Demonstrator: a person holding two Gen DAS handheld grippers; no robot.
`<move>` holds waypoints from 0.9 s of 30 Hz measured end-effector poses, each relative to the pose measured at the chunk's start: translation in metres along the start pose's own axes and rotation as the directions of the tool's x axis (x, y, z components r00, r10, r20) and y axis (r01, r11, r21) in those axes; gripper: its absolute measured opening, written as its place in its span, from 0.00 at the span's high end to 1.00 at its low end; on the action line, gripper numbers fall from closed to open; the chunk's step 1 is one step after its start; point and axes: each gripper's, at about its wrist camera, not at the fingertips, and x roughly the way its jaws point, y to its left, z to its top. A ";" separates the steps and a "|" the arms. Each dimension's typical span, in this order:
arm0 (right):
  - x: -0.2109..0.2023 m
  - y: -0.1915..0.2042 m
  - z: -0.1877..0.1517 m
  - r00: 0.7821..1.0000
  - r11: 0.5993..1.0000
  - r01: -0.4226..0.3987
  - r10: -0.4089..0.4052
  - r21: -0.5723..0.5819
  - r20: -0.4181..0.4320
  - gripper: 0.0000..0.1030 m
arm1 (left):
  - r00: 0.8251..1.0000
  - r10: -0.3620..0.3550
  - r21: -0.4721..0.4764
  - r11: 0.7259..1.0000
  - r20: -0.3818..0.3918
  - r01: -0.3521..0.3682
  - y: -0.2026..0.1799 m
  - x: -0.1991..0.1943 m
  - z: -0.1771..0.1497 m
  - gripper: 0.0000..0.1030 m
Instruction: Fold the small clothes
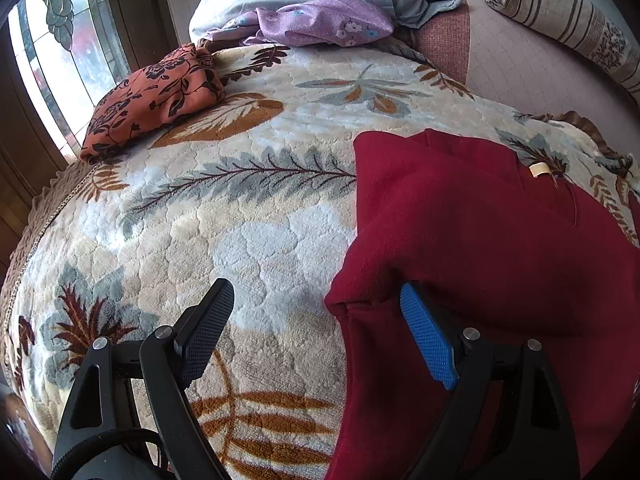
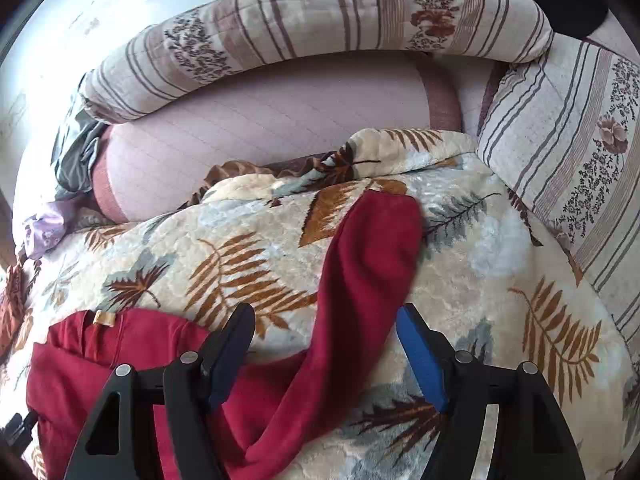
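The left gripper [image 1: 316, 300] stands with its jaws spread wide and nothing between them; its blue finger pad [image 1: 428, 340] sits right against the folded edge of the red sweater [image 1: 480, 240], apparently touching it, while the black one hangs over bare blanket [image 1: 260, 240]. The right gripper [image 2: 324, 320] is likewise released, jaws apart, and the sweater's sleeve [image 2: 360, 272] runs up between them without being pinched.

The sweater lies on the leaf-patterned blanket on the bed, its body partly doubled over with the neck label [image 1: 538, 170] showing, and one sleeve stretched away from the body toward the striped pillows [image 2: 560, 152].

The risks from here, as I judge them:
- The blanket is thick and plush, so a closing jaw can bite pile together with the sleeve and drag the bedding along, pulling the sweater's folded body askew
- The sleeve is soft and heavy-looking; a pinch on one layer only would let the rest sag and twist, giving a crooked fold
- The left gripper's near pad could nudge the folded edge open if it closes or shifts sideways without getting under the cloth
- The bed surface is humped, so a loose fold may slide

An orange floral cloth [image 1: 152, 100] and a lilac one [image 1: 320, 20] lie well apart, clear of the work
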 end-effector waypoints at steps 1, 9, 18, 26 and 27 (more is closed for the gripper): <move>0.010 -0.002 0.007 1.000 1.000 0.011 -0.011 -0.005 -0.018 0.31 | 1.000 0.000 0.001 1.000 -0.001 0.000 0.000 0.000 0.000 0.17; 0.099 0.009 0.036 0.984 0.990 0.112 -0.123 -0.087 -0.129 0.31 | 1.000 0.013 0.016 1.000 -0.015 -0.013 -0.001 0.009 0.000 0.17; 0.124 -0.025 0.036 0.980 0.995 0.102 -0.103 -0.011 -0.169 0.88 | 1.000 0.015 0.022 1.000 -0.017 -0.015 -0.001 0.012 0.001 0.17; 0.031 -0.081 0.034 0.995 0.980 -0.094 0.097 0.176 -0.009 0.90 | 1.000 -0.002 0.002 1.000 0.018 0.002 0.006 -0.003 0.002 0.17; 0.017 -0.085 0.032 0.992 0.974 -0.125 0.125 0.189 0.010 0.90 | 1.000 -0.008 -0.002 1.000 0.023 0.008 0.007 -0.005 0.003 0.17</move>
